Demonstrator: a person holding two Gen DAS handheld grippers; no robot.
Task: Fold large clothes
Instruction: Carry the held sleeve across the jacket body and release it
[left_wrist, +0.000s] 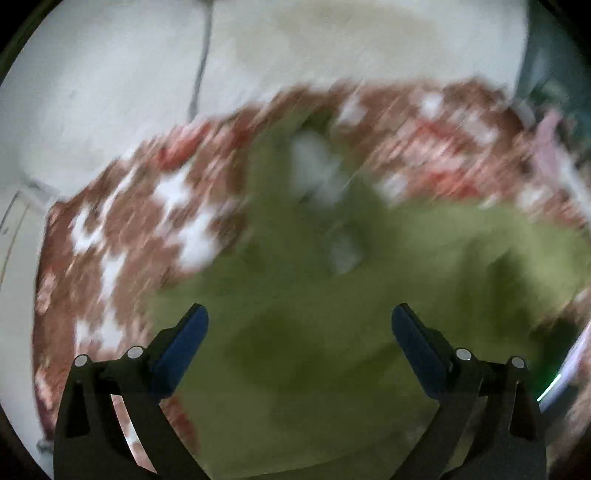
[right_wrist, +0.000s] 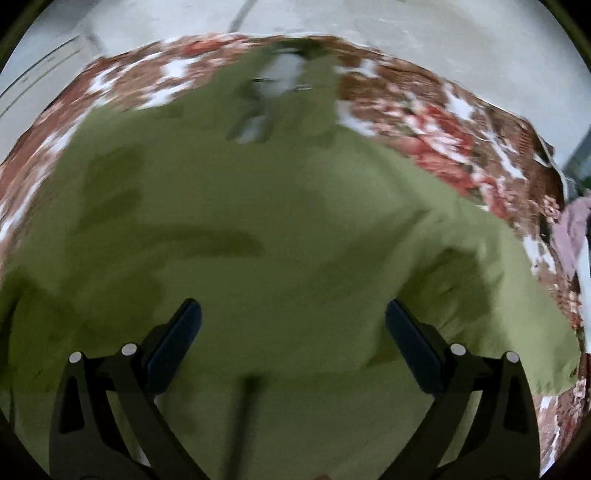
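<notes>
Left tongs (left_wrist: 300, 315): fingers spread wide, nothing between them, held above the olive-green garment (left_wrist: 332, 332). Dark blue pads (left_wrist: 183, 350) face each other across bare green cloth. Whether the tips touch the cloth cannot be told; the left wrist view is heavily blurred.

Right tongs (right_wrist: 293, 312): likewise released, fingers well apart, nothing gripped, over the green garment (right_wrist: 258, 221).

Garment lies spread on a bed covered by a floral spread (right_wrist: 461, 147), brown and red with white patches. Green cloth fills the middle and near part of the bed; in the right wrist view it runs off the frame's left side, and a lobe of it reaches toward the bed's right edge. A pale patch (right_wrist: 284, 72) shows in the garment's far end, near the bed's far edge. Several dark creases across the cloth.

Beyond the bed: pale floor (left_wrist: 110, 92). A pinkish cloth (right_wrist: 572, 229) sits at the bed's right edge.
</notes>
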